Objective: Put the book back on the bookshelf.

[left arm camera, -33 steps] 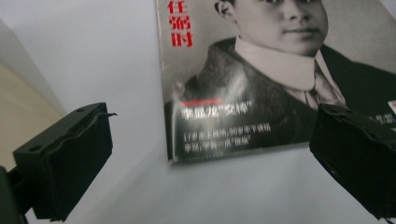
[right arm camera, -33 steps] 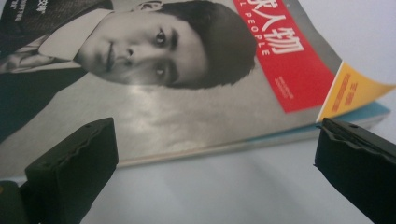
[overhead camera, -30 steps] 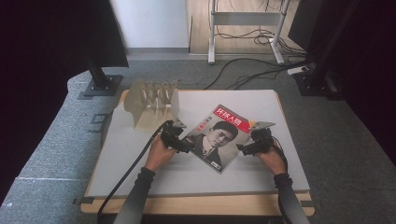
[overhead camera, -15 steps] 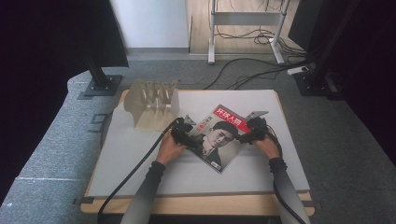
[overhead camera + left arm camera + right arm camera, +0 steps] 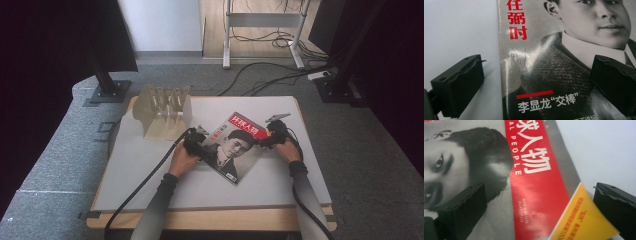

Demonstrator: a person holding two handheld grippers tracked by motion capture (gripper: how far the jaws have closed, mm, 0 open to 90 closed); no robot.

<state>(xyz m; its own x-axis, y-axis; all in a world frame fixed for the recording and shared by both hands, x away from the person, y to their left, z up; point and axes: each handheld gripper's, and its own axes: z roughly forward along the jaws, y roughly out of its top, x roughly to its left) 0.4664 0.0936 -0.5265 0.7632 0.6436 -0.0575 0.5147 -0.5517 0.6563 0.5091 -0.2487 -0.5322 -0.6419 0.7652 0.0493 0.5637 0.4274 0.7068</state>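
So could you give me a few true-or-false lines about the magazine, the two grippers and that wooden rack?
1. The magazine lies flat on the table. True.
2. The left gripper is shut. False: its jaws stand open, straddling the magazine's edge.
3. The right gripper is open over the magazine's corner. True.
4. The rack stands on the magazine. False: it stands apart, on the table's far left.
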